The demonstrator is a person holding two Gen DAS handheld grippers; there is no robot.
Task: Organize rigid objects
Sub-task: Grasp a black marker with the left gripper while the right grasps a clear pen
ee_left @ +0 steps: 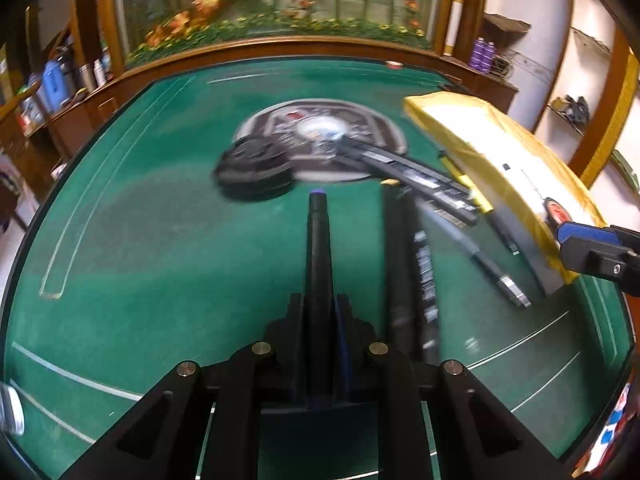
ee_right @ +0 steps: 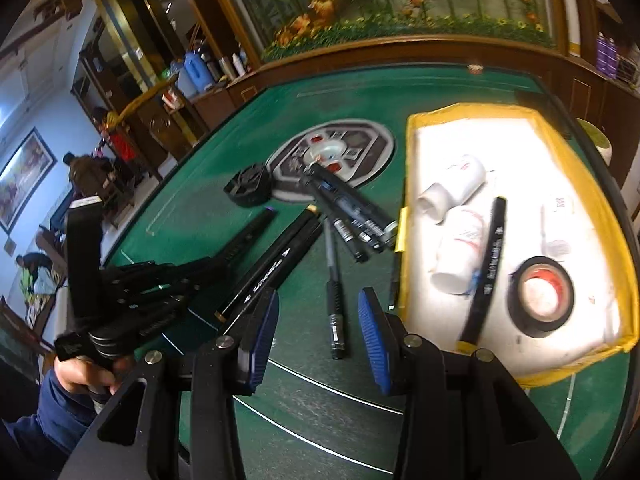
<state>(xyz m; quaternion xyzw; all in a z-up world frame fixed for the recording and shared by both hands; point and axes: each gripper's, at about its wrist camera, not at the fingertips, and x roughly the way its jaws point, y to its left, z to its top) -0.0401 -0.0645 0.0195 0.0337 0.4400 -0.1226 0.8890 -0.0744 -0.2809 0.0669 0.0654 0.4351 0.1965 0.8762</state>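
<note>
Left gripper jaws pinch a black marker, its tip pointing forward. Right gripper jaws stand partly open and empty above a pen on the table.

You are looking at matt green felt on the table, a glossy yellow-taped tray, and matt black plastic markers.

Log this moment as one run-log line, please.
left gripper: shut on black marker | right gripper: open, empty, over pens | tray: tape roll, cups, marker
</note>
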